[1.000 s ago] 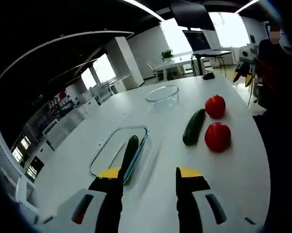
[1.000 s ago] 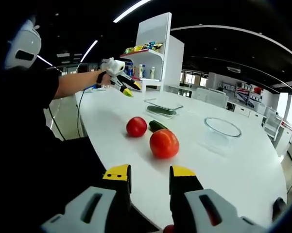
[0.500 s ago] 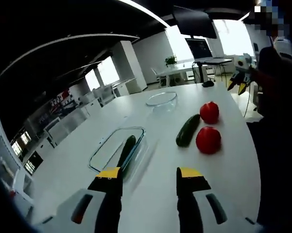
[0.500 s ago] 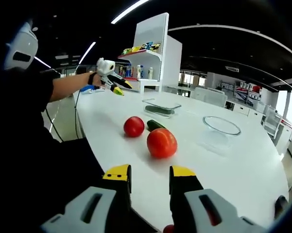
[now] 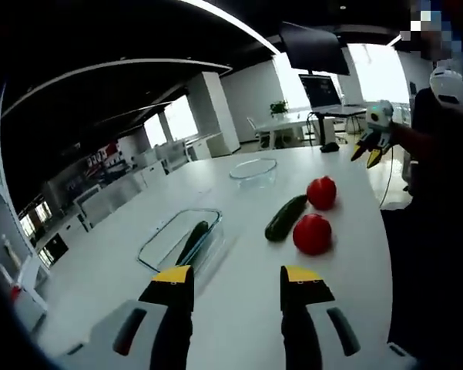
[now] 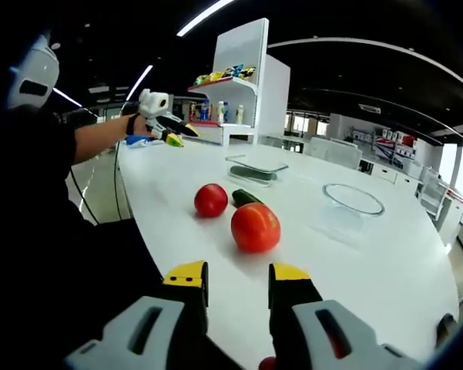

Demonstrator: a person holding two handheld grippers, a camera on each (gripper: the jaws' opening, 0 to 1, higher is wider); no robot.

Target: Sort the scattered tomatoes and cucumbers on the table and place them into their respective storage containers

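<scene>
Tomatoes sit near the table edge, loose cucumber beside them, plenty of bare room around. Another cucumber lies in the rectangular dish; round bowl beyond. Both grippers' jaws apart, holding nothing. Loose cucumber half-hidden from the right gripper view.

In the right gripper view, the loose cucumber is mostly hidden behind the near tomato. A small red thing at the bottom edge is cut off between the jaws. Shelf items are too small to identify. In the left gripper view, the far gripper is too small to read.
</scene>
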